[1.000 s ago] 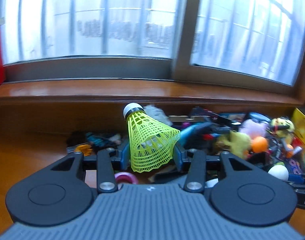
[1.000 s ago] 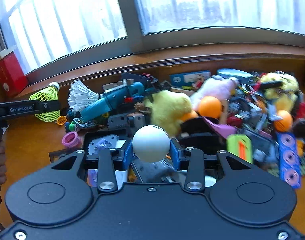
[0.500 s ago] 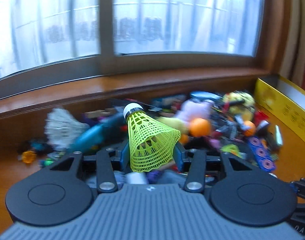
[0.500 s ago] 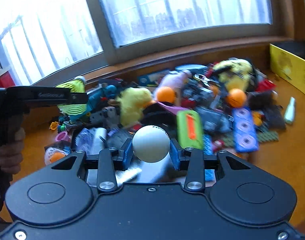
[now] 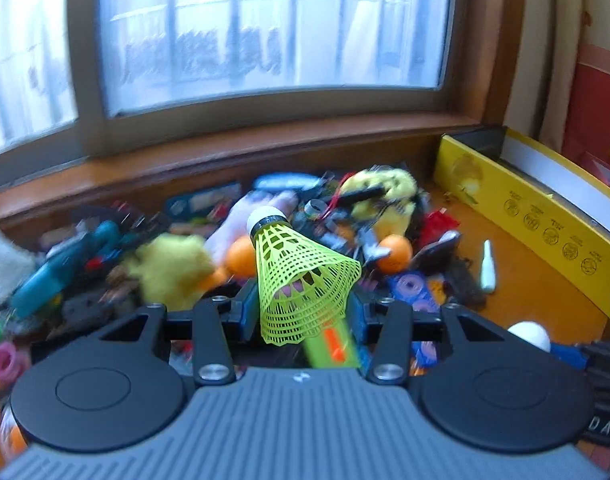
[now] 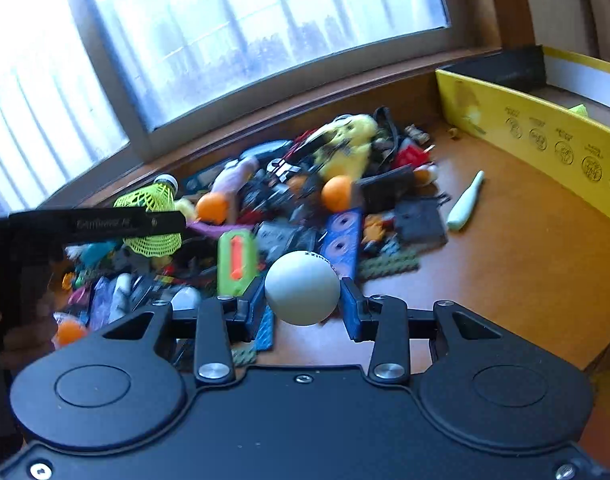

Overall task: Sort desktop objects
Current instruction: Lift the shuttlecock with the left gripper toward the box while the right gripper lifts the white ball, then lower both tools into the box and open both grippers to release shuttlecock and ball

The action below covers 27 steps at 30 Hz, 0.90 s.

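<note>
My left gripper (image 5: pixel 303 310) is shut on a neon yellow plastic shuttlecock (image 5: pixel 301 280), cork tip up, held above the toy pile. The shuttlecock also shows in the right wrist view (image 6: pixel 153 220), gripped by the left gripper's black fingers (image 6: pixel 105 224). My right gripper (image 6: pixel 303 308) is shut on a white ping-pong ball (image 6: pixel 302 287), held over the desk in front of the pile. The ball also shows at the lower right of the left wrist view (image 5: pixel 531 336). A yellow box (image 6: pixel 545 136) stands at the right.
A pile of toys (image 6: pixel 305 200) covers the wooden desk under the window: orange balls (image 6: pixel 337 194), a yellow plush (image 6: pixel 347 148), a green and orange toy (image 6: pixel 237 260), blue strips (image 6: pixel 341 236). A pale green bowling pin (image 6: pixel 465 204) lies between the pile and the box.
Both grippers have swung to the right with their loads. The yellow box has come into both views and the left end of the pile has slid out of view.
</note>
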Each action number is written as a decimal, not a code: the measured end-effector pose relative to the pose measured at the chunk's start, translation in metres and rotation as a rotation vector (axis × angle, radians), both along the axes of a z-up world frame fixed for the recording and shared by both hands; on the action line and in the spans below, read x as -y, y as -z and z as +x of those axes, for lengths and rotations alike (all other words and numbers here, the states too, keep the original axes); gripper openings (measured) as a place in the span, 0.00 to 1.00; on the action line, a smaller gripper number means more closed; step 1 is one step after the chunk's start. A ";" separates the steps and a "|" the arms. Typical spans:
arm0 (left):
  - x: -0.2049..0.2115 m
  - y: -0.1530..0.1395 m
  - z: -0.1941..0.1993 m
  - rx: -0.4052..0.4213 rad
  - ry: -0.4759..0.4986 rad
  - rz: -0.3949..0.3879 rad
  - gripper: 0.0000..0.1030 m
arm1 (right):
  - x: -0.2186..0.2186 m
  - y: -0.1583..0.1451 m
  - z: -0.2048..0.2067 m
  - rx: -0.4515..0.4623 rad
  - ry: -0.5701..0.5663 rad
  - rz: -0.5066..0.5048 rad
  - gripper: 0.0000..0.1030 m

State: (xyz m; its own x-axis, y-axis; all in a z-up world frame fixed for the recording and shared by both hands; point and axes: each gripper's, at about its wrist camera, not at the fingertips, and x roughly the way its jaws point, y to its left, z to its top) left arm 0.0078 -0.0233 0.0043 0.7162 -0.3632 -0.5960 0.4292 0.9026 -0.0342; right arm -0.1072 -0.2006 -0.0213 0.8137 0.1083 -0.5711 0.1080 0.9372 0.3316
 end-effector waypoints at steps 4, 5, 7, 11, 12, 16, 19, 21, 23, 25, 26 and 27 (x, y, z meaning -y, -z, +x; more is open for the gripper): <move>0.027 0.000 0.017 0.016 0.037 -0.040 0.48 | 0.021 -0.010 0.009 0.013 0.039 -0.053 0.37; 0.036 -0.001 0.020 0.013 0.049 -0.043 0.48 | 0.027 -0.013 0.010 0.022 0.049 -0.066 0.37; 0.054 -0.003 0.025 0.014 0.082 -0.033 0.48 | 0.041 -0.017 0.011 0.036 0.095 -0.071 0.37; 0.093 -0.009 0.029 0.045 0.150 -0.040 0.48 | 0.075 -0.024 0.012 0.033 0.143 -0.040 0.37; 0.106 -0.010 0.029 0.054 0.158 -0.040 0.48 | 0.084 -0.027 0.012 0.036 0.148 -0.052 0.37; 0.155 -0.015 0.028 0.062 0.180 -0.051 0.48 | 0.126 -0.034 0.014 0.054 0.155 -0.081 0.37; 0.200 -0.015 0.027 0.058 0.225 -0.042 0.48 | 0.163 -0.039 0.014 0.053 0.169 -0.077 0.37; 0.229 -0.015 0.029 0.049 0.246 -0.040 0.48 | 0.186 -0.042 0.011 0.059 0.185 -0.089 0.37; 0.255 -0.016 0.030 0.039 0.272 -0.051 0.48 | 0.212 -0.044 0.010 0.056 0.203 -0.091 0.37; 0.283 -0.017 0.031 0.039 0.298 -0.049 0.48 | 0.235 -0.044 0.007 0.052 0.224 -0.096 0.37; 0.295 -0.017 0.031 0.041 0.309 -0.048 0.48 | 0.245 -0.045 0.006 0.048 0.239 -0.101 0.37; 0.309 -0.017 0.032 0.040 0.322 -0.049 0.48 | 0.256 -0.044 0.005 0.046 0.255 -0.104 0.37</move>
